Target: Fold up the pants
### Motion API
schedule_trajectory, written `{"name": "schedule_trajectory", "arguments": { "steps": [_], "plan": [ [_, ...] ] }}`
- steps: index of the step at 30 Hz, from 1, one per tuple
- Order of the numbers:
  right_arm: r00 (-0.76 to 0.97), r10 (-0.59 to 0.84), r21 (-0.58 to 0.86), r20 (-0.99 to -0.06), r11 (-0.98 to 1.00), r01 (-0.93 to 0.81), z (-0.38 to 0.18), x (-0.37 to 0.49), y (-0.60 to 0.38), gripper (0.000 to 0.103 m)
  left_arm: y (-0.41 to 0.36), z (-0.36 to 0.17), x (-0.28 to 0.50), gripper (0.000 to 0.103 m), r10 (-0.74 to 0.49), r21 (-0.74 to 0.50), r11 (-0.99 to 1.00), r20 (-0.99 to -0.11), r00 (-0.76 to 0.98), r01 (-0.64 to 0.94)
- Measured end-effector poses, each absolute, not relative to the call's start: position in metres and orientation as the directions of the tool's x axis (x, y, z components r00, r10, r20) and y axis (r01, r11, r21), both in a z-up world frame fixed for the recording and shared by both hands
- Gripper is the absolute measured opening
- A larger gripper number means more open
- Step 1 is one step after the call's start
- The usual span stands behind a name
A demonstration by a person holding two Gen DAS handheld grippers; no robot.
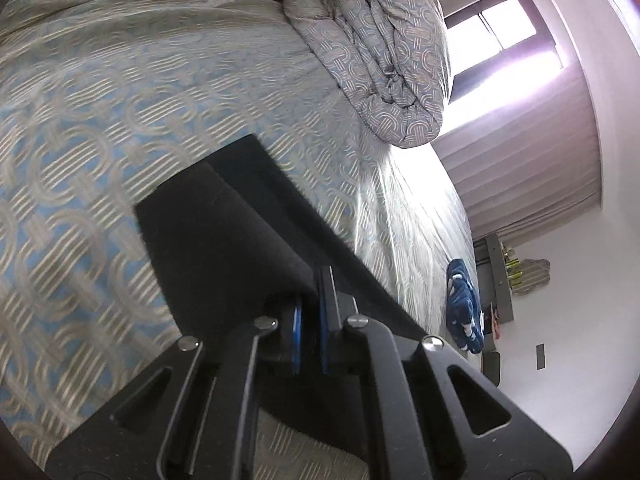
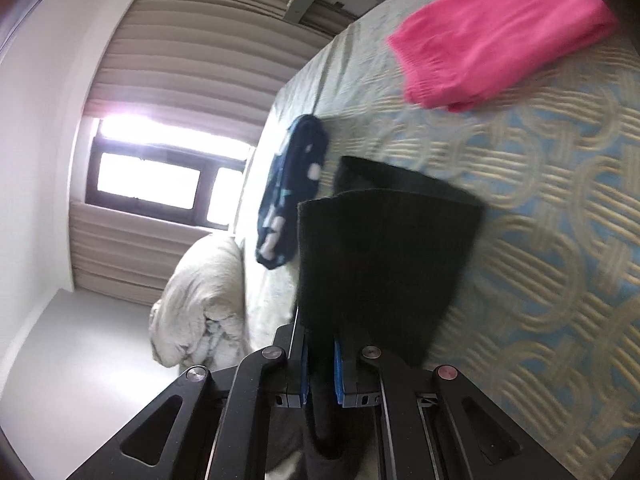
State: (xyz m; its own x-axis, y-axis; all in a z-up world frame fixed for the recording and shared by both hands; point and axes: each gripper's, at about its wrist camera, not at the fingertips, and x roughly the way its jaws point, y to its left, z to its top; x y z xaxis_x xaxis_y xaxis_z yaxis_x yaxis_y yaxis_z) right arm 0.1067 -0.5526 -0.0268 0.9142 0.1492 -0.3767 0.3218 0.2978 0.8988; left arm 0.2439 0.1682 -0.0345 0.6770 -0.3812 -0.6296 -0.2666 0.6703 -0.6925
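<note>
Black pants (image 1: 240, 236) hang lifted over the patterned bedspread (image 1: 100, 120). My left gripper (image 1: 310, 312) is shut on one edge of the cloth, its blue pads nipping the fabric. In the right wrist view the same black pants (image 2: 384, 256) drape forward from my right gripper (image 2: 320, 364), which is shut on another edge. A lower layer of the pants (image 2: 400, 180) shows beyond the held flap. Both views are motion-blurred.
A rolled duvet (image 1: 372, 52) lies at the bed's far end and shows in the right wrist view too (image 2: 200, 300). Folded pink cloth (image 2: 500, 32) and a dark blue spotted garment (image 2: 288, 192) lie on the bed (image 2: 560, 240). Curtains and a window (image 2: 160, 180) stand behind.
</note>
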Motion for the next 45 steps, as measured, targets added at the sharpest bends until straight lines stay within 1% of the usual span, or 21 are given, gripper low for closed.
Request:
{"name": "schedule_trajectory", "arguments": {
  "steps": [7,11,14,17,21,22,25,27,28,30,31,32,33,34,35,36,37,39,43,45],
  "plan": [
    [0.901,0.185,0.898,-0.392,0.288,0.332,-0.019,0.193,-0.567,0.008,0.156,-0.054,0.314,0.008,-0.364,-0.653,0.696,-0.678,0.638,-0.298],
    [0.877,0.197,0.882,-0.439,0.278,0.380,-0.030,0.241,-0.577,0.008,0.159,-0.072,0.347,0.008,-0.347,-0.636,0.692,-0.708,0.615,-0.342],
    [0.857,0.207,0.874,-0.472,0.237,0.425,-0.048,0.269,-0.588,0.008,0.158,-0.081,0.367,0.008,-0.322,-0.609,0.709,-0.729,0.604,-0.356],
    [0.837,0.185,0.850,-0.516,0.237,0.471,-0.062,0.283,-0.599,0.008,0.158,-0.092,0.384,0.008,-0.323,-0.597,0.715,-0.743,0.586,-0.364],
    [0.827,0.196,0.848,-0.526,0.188,0.495,-0.079,0.294,-0.607,0.009,0.161,-0.103,0.393,0.008,-0.296,-0.579,0.714,-0.759,0.580,-0.394],
    [0.827,0.200,0.850,-0.526,0.171,0.499,-0.083,0.296,-0.609,0.011,0.163,-0.106,0.393,0.008,-0.287,-0.575,0.714,-0.762,0.580,-0.401],
    [0.820,0.207,0.845,-0.534,0.162,0.509,-0.084,0.298,-0.611,0.013,0.170,-0.109,0.392,0.008,-0.277,-0.579,0.704,-0.757,0.592,-0.411],
    [0.822,0.217,0.850,-0.526,0.166,0.500,-0.079,0.303,-0.614,0.015,0.179,-0.108,0.390,0.008,-0.268,-0.591,0.689,-0.745,0.611,-0.420],
    [0.828,0.221,0.857,-0.515,0.152,0.493,-0.076,0.303,-0.615,0.019,0.184,-0.107,0.389,0.008,-0.264,-0.596,0.680,-0.743,0.615,-0.428],
    [0.838,0.222,0.866,-0.499,0.104,0.488,-0.073,0.298,-0.619,0.031,0.190,-0.108,0.388,0.008,-0.273,-0.605,0.667,-0.742,0.613,-0.435],
    [0.840,0.214,0.866,-0.499,0.090,0.491,-0.070,0.296,-0.622,0.044,0.195,-0.108,0.387,0.009,-0.285,-0.618,0.655,-0.735,0.615,-0.435],
    [0.847,0.188,0.867,-0.497,0.088,0.490,-0.066,0.291,-0.625,0.049,0.198,-0.108,0.387,0.015,-0.289,-0.622,0.649,-0.734,0.614,-0.438],
    [0.850,0.153,0.864,-0.504,0.101,0.494,-0.059,0.284,-0.629,0.049,0.202,-0.105,0.384,0.033,-0.277,-0.612,0.648,-0.743,0.609,-0.452],
    [0.850,0.141,0.861,-0.508,0.104,0.497,-0.055,0.279,-0.632,0.051,0.204,-0.102,0.384,0.045,-0.261,-0.599,0.651,-0.754,0.603,-0.467],
    [0.853,0.132,0.863,-0.504,0.090,0.496,-0.051,0.272,-0.634,0.058,0.210,-0.097,0.380,0.071,-0.240,-0.587,0.651,-0.761,0.602,-0.482],
    [0.862,0.126,0.871,-0.491,0.072,0.486,-0.049,0.264,-0.636,0.061,0.214,-0.091,0.376,0.079,-0.242,-0.596,0.647,-0.752,0.613,-0.476],
    [0.871,0.125,0.880,-0.476,0.070,0.471,-0.045,0.256,-0.636,0.063,0.217,-0.086,0.374,0.079,-0.269,-0.622,0.645,-0.729,0.629,-0.444],
    [0.865,0.135,0.874,-0.484,0.122,0.470,-0.035,0.247,-0.631,0.063,0.219,-0.075,0.371,0.079,-0.309,-0.643,0.656,-0.706,0.637,-0.395],
    [0.855,0.191,0.865,-0.482,0.256,0.431,-0.016,0.242,-0.603,0.063,0.216,-0.043,0.356,0.079,-0.296,-0.614,0.733,-0.676,0.675,-0.293],
    [0.847,0.233,0.862,-0.478,0.308,0.402,-0.010,0.247,-0.584,0.063,0.209,-0.030,0.354,0.070,-0.287,-0.562,0.796,-0.677,0.678,-0.224]
  ]
}}
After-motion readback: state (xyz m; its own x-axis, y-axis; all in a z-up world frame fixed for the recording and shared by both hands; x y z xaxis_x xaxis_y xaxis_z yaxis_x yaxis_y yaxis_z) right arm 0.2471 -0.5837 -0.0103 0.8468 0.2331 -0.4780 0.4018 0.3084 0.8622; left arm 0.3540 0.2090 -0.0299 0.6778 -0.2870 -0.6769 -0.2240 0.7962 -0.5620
